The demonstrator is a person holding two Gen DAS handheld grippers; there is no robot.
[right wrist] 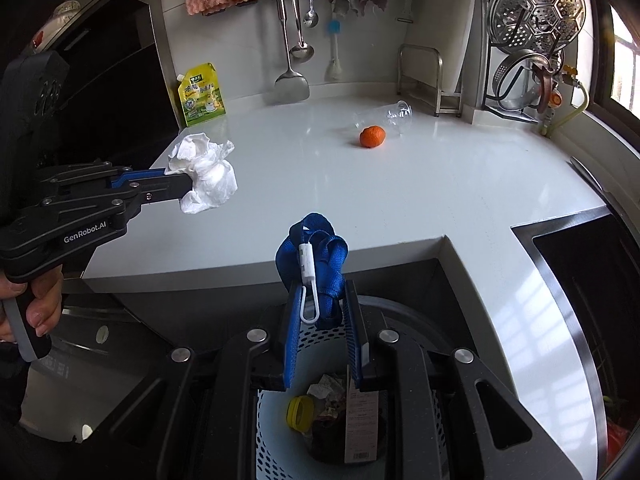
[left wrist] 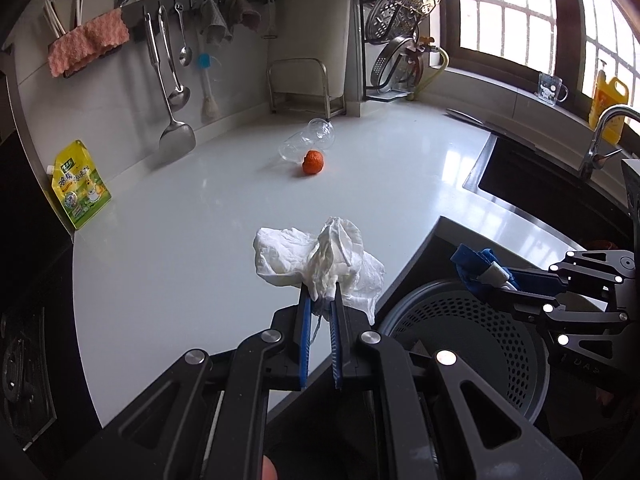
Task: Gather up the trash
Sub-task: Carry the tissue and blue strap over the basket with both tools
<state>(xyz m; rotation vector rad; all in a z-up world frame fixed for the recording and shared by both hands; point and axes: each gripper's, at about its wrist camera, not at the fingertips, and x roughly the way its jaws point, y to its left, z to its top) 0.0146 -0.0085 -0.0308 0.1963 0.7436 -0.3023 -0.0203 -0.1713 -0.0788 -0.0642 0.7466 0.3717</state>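
My left gripper [left wrist: 320, 294] is shut on a crumpled white tissue [left wrist: 316, 258] and holds it above the white counter's front edge; both also show in the right wrist view, gripper [right wrist: 186, 186], tissue [right wrist: 204, 172]. My right gripper [right wrist: 320, 294] is shut on a bundled blue strap with a white clip [right wrist: 314, 256], held over the perforated trash bin [right wrist: 276, 440]. The strap also shows in the left wrist view [left wrist: 478, 266], above the bin [left wrist: 472, 340]. An orange [right wrist: 372, 137] and a tipped clear plastic cup [right wrist: 390, 117] lie on the counter further back.
The bin holds a yellow lid [right wrist: 300, 412], paper scraps and a label. A green-yellow pouch [right wrist: 200, 94] leans at the back left. Utensils [right wrist: 292, 40] hang on the wall. A metal rack [right wrist: 426, 80] stands in the corner. The sink [right wrist: 592, 280] is to the right.
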